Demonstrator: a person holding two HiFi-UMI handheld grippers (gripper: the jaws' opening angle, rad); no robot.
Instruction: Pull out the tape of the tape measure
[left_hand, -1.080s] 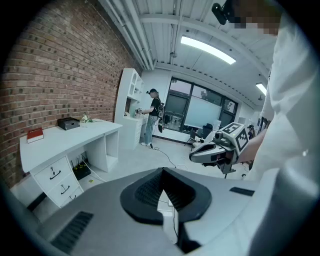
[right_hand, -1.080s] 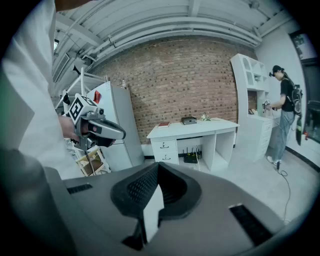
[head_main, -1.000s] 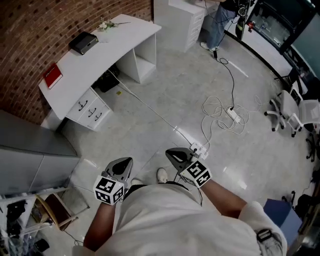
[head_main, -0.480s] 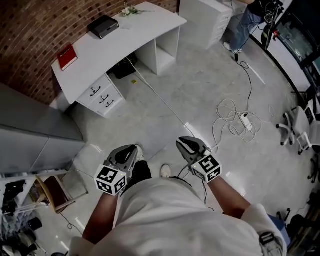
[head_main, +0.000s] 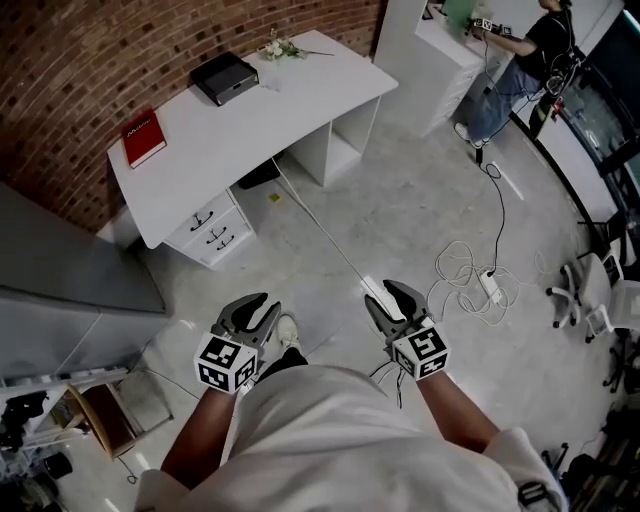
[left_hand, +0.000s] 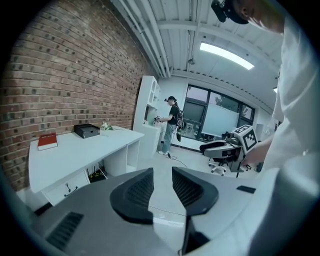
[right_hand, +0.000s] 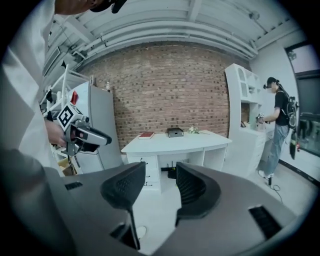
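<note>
The left gripper (head_main: 262, 305) and the right gripper (head_main: 388, 299) hang over the floor (head_main: 400, 200), well apart from the white worktop (head_main: 250, 125). Both pairs of jaws have just been opening and stand apart with nothing between them. A red book (head_main: 143, 137) and a black box (head_main: 224, 77) lie on the worktop. No view lets the tape measure be made out.

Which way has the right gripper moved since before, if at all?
Yes. In the head view the right gripper is nearer the white desk than before. Its jaws have just been opening, with nothing between them.
</note>
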